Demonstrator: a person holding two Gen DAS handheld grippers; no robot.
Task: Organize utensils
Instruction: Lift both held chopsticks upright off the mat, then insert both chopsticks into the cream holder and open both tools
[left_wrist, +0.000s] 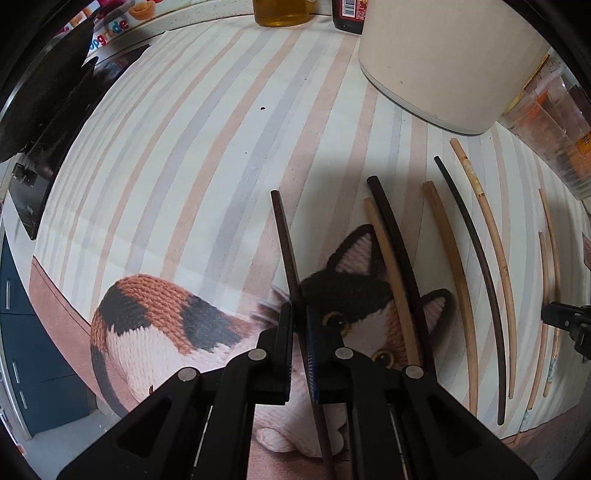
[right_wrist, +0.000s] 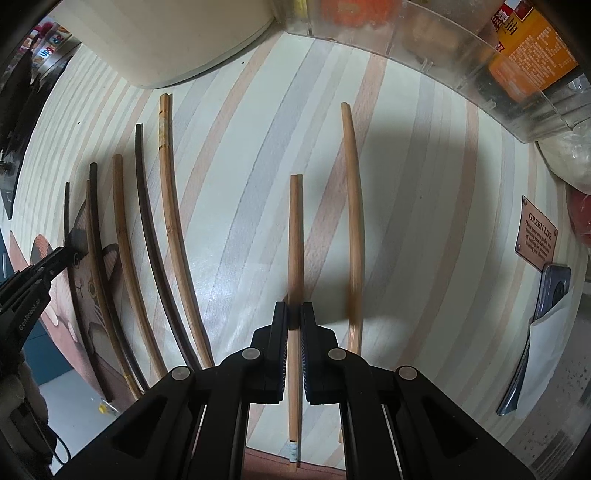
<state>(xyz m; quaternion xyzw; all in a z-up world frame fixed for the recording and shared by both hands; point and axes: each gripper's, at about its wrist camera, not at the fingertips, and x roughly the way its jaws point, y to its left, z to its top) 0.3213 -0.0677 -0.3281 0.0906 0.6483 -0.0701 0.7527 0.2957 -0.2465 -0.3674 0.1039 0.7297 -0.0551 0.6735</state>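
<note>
Your left hand-held gripper (left_wrist: 299, 314) points down at the desk (left_wrist: 184, 166), which is covered by a striped mat printed with a knitted cat (left_wrist: 155, 321). Its jaws are closed on a dark chopstick (left_wrist: 286, 243), which passes between the pads and runs away from you over the mat, its far end lying on a pale stripe.

To the right of this dark chopstick, further chopsticks lie side by side on the mat, roughly parallel: a light chopstick (left_wrist: 388, 266) touching a dark brown one (left_wrist: 397, 240) across the cat's ear, then a second light one (left_wrist: 450, 266), a thin black one (left_wrist: 476, 266) and a pale one with a ringed end (left_wrist: 491, 236). A cream container (left_wrist: 443, 55) stands beyond them, and a clear plastic holder (left_wrist: 550, 122) stands at the right edge.

Your right hand-held gripper (right_wrist: 294, 314) also points down, its jaws closed on a light wooden chopstick (right_wrist: 294, 229) that extends forward between the pads and back beneath the gripper body. Just to its right a second light wooden chopstick (right_wrist: 352, 199) lies on the mat, blurred at its near end and apart from the held one. The row of chopsticks lies well to the left in this view, where the tip of the left gripper also appears. A small plaque (right_wrist: 535, 236) sits at the right.
</note>
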